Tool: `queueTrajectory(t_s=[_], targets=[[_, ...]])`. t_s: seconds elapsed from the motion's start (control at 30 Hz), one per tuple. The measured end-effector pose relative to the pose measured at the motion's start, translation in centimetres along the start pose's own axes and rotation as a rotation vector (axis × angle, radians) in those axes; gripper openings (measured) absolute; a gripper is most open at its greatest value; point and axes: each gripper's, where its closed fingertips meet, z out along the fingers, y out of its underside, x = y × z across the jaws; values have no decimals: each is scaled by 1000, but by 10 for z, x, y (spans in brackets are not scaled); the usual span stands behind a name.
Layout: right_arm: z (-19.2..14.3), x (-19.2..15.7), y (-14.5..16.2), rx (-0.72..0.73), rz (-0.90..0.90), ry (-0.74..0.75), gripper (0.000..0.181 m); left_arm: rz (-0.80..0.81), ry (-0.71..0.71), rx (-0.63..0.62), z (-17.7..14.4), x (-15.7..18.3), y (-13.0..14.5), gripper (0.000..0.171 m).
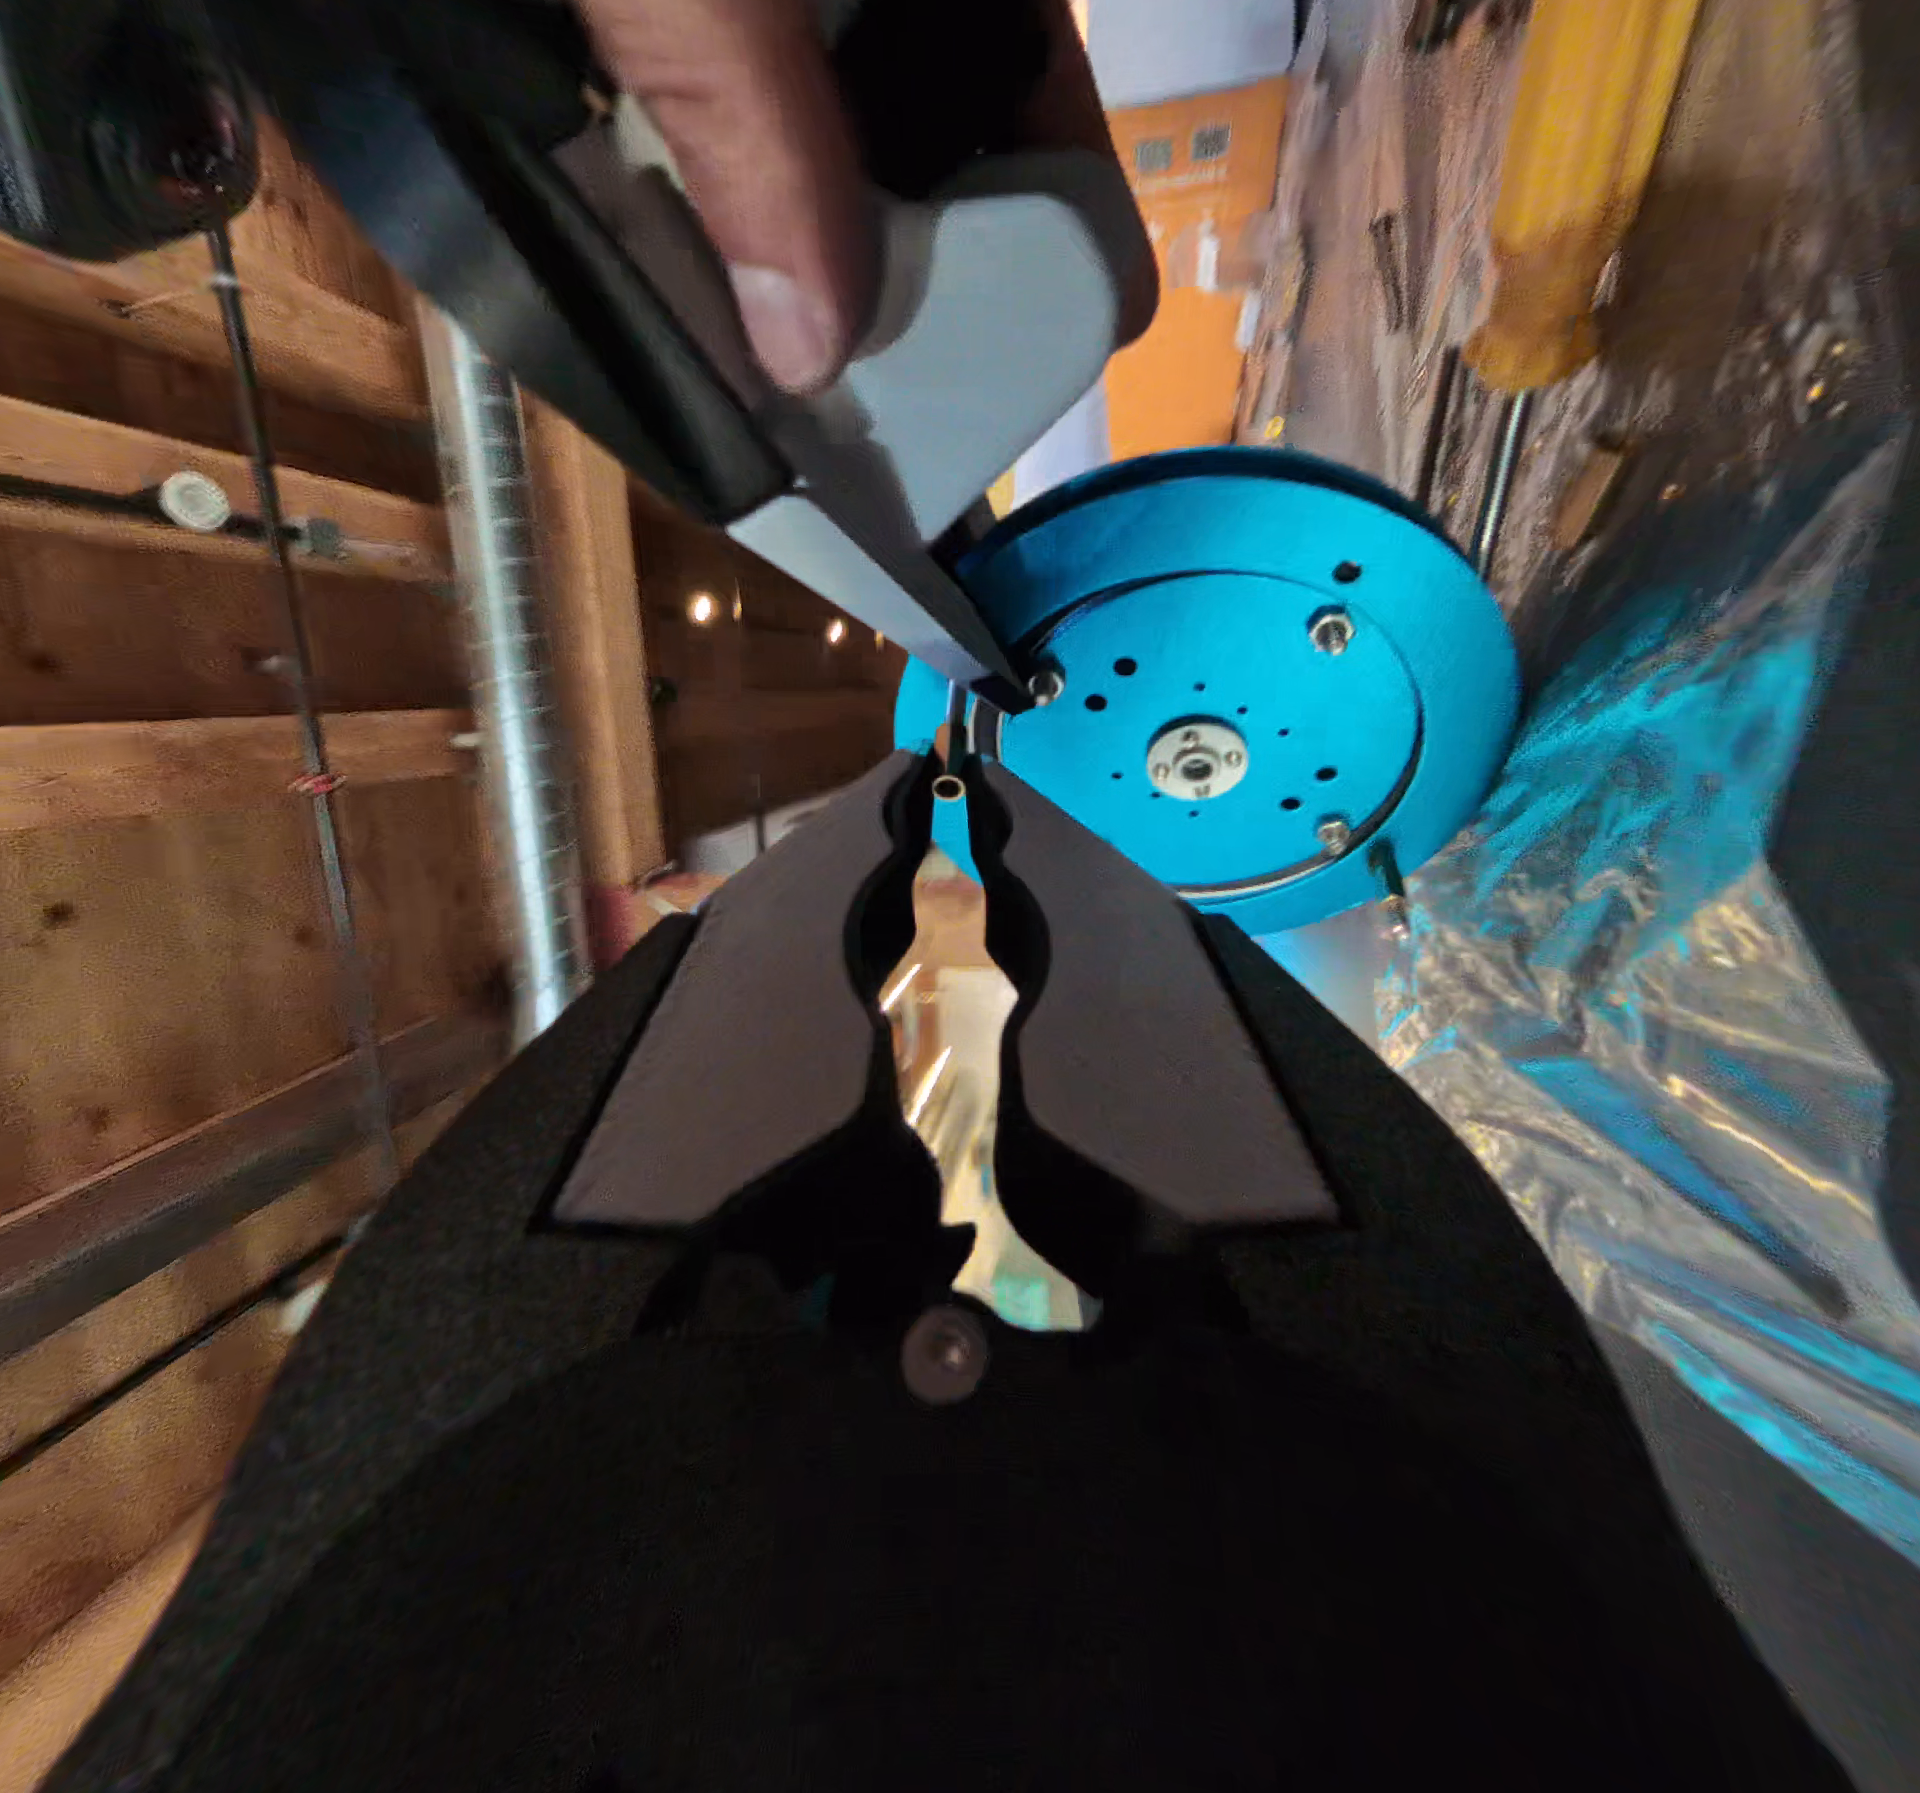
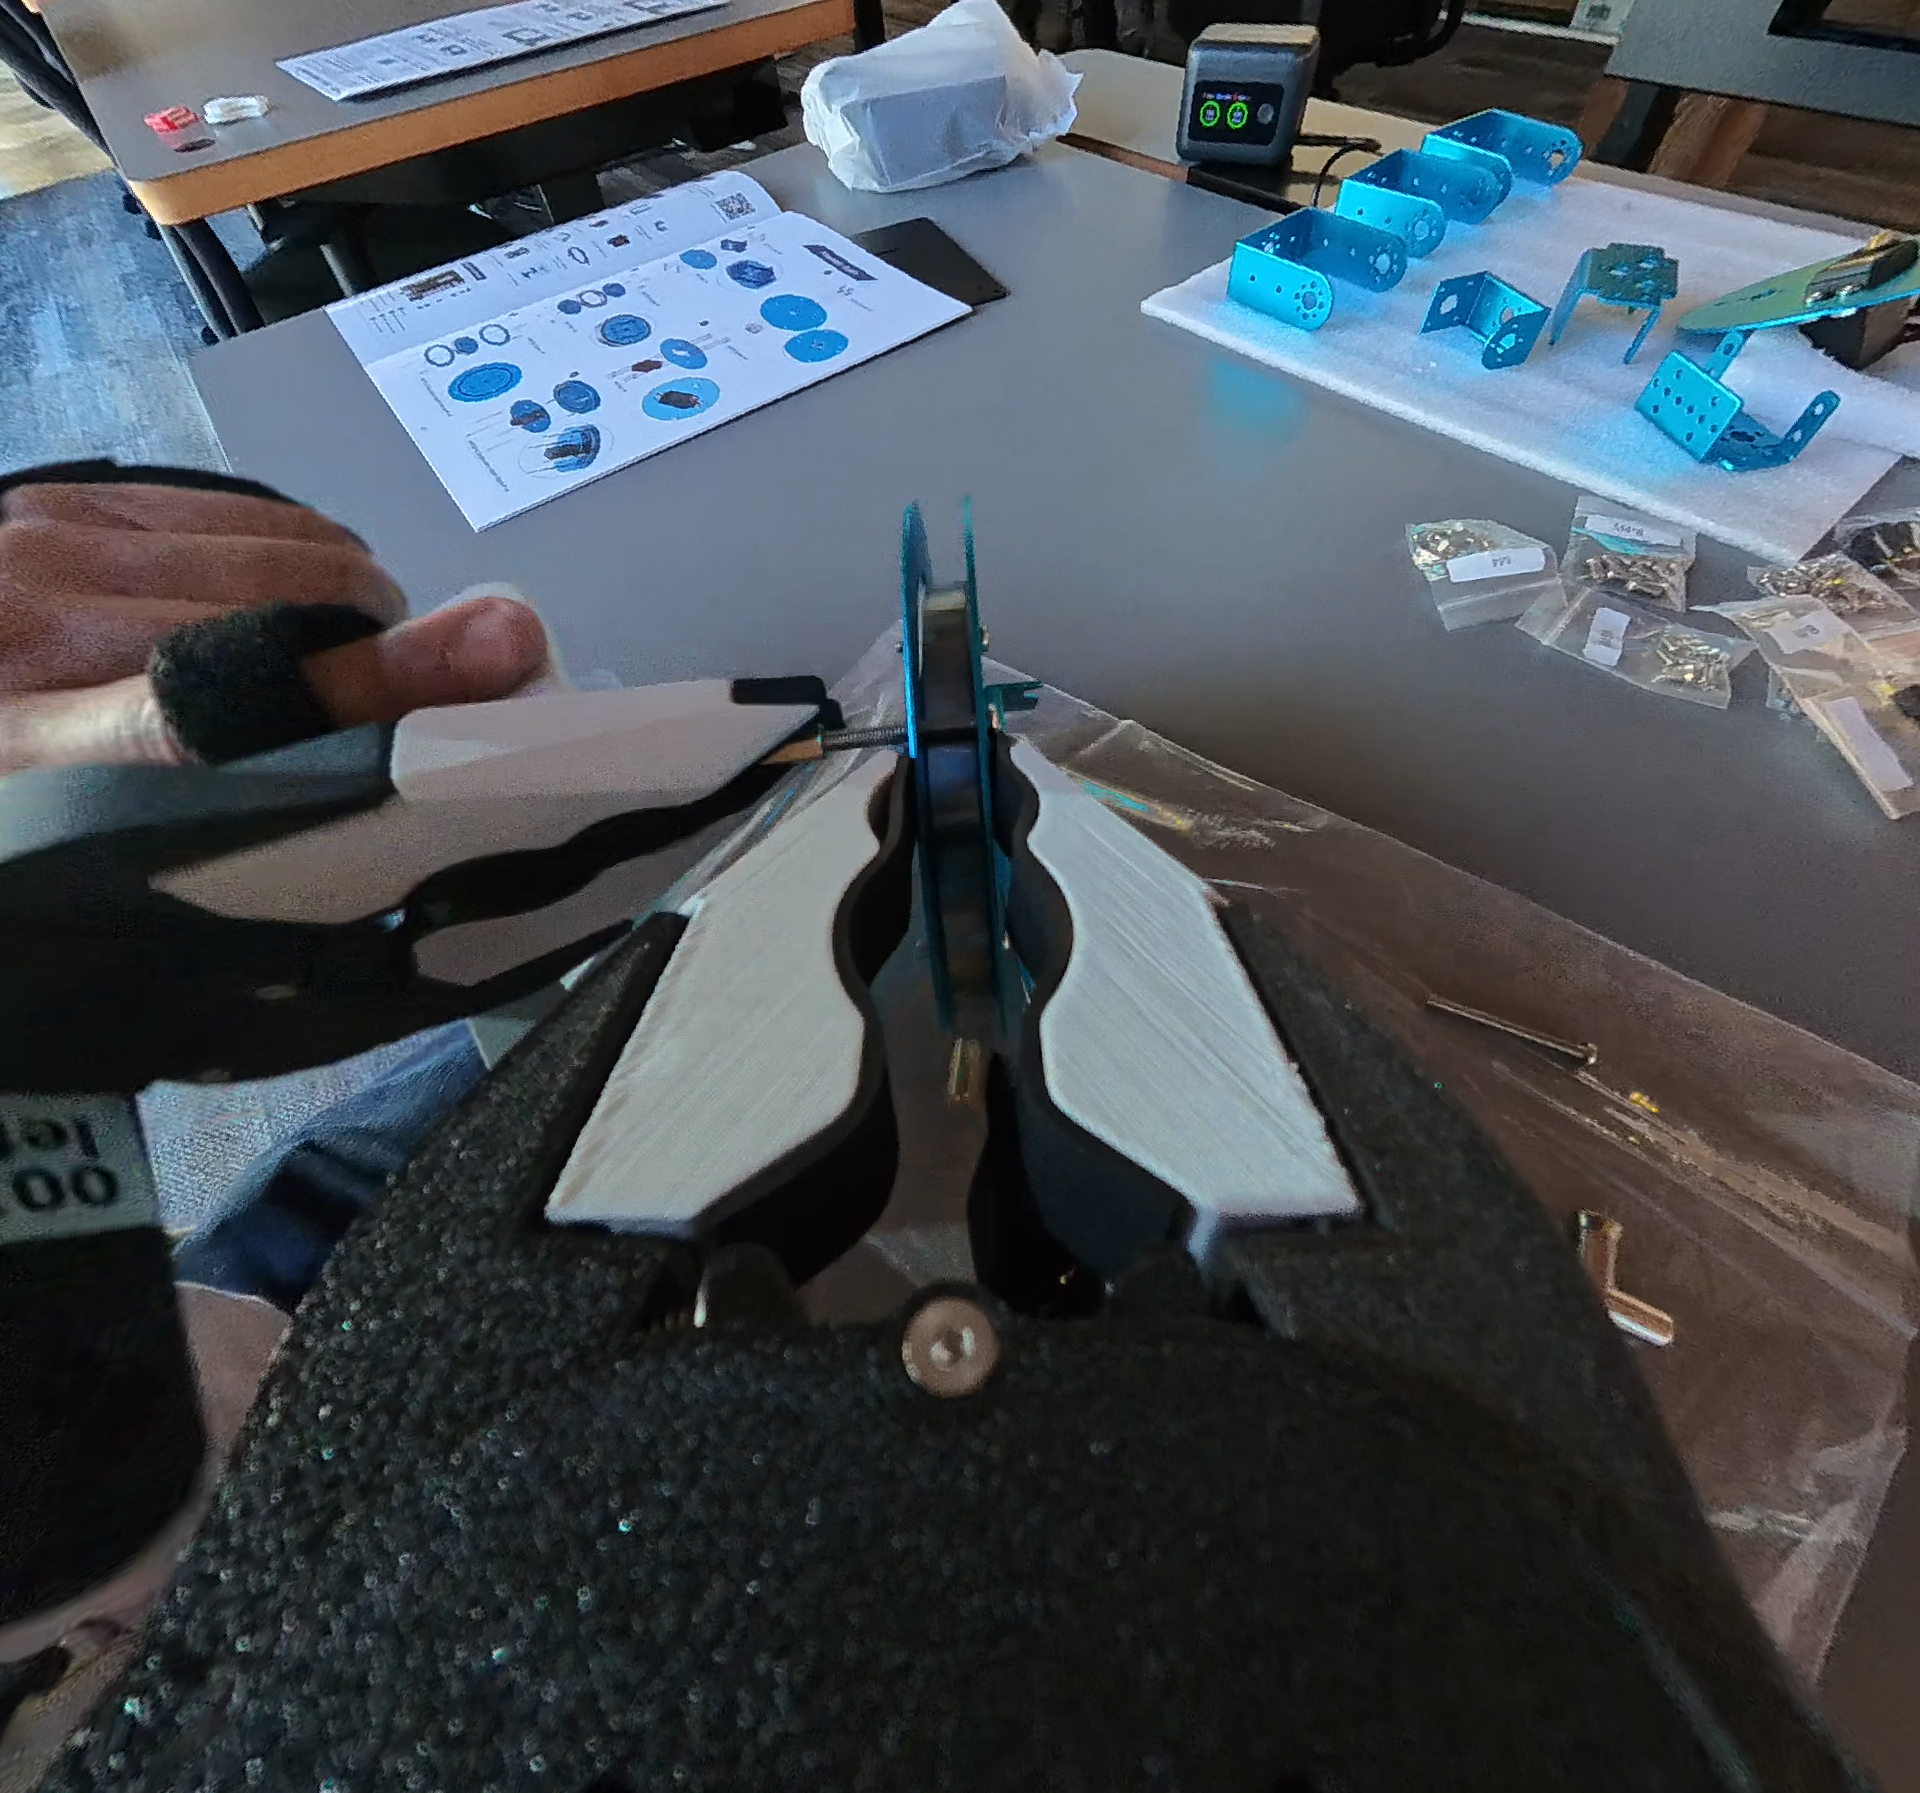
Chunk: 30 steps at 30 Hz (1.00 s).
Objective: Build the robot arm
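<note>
Blue anodised metal marks the round disc assembly (image 2: 940, 767), which stands on edge between the fingers of the right gripper (image 2: 951, 756), clamped from both sides above a sheet of clear plastic wrap (image 2: 1455, 1068) on the grey tabletop (image 2: 1143, 496). In the left wrist view the same disc assembly (image 1: 1216, 704) shows its flat face, with small holes, silver screws and a silver hub at the centre. The left gripper (image 1: 948, 782) has its fingers closed on a thin metal tool or tube (image 1: 950, 787) whose shaft reaches to the face of the disc at its near left edge; in the right wrist view this gripper (image 2: 800, 704) comes in from the left, held by a person's hand (image 2: 260, 621) in a fingerless black glove, and a threaded rod (image 2: 868, 737) runs from its tips to the disc. Far left on the tabletop lies an open instruction booklet (image 2: 655, 330). Far right, a white foam sheet (image 2: 1558, 393) carries several blue brackets (image 2: 1320, 273). Near it lie small clear bags of screws (image 2: 1631, 600). A loose long screw (image 2: 1512, 1028) and a small metal key (image 2: 1621, 1286) rest on the plastic wrap at the right. A small dark device (image 2: 1242, 96) with a lit screen sits at the far edge
</note>
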Motion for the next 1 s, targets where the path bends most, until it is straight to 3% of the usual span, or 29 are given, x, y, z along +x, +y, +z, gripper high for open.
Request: queueTrajectory(t_s=[0.13, 0.3, 0.4, 0.47, 0.5, 0.7, 0.83, 0.9, 1.0], targets=[[0, -1, 0, -5, -4, -5, 13, -357, 139, 21, -3, -2, 1, 5], [0, 0, 0, 0, 7, -5, 12, -1298, 401, -6, -14, -1, -6, 18], [1, -2, 0, -2, -2, -5, 12, -1866, 500, 54, -10, -14, -10, 21], [1, -4, 0, -5, -11, -3, 13, -2081, 534, 78, -4, -17, -7, 19], [1, -4, 0, -5, -12, -4, 13, -2123, 538, 69, -2, -14, -4, 8], [0, -6, 1, -7, -17, -7, 13, -1979, 577, 8, -2, -3, -9, 12], [2, -8, -1, -3, -15, -16, 13, -1854, 502, -12, -4, -1, -8, 4], [3, -9, -1, -1, -12, -18, 13, -1568, 424, -35, -5, 1, -7, 4], [3, -9, 0, -4, -17, -19, 12, -761, 214, -95, -4, 4, 0, 4]])
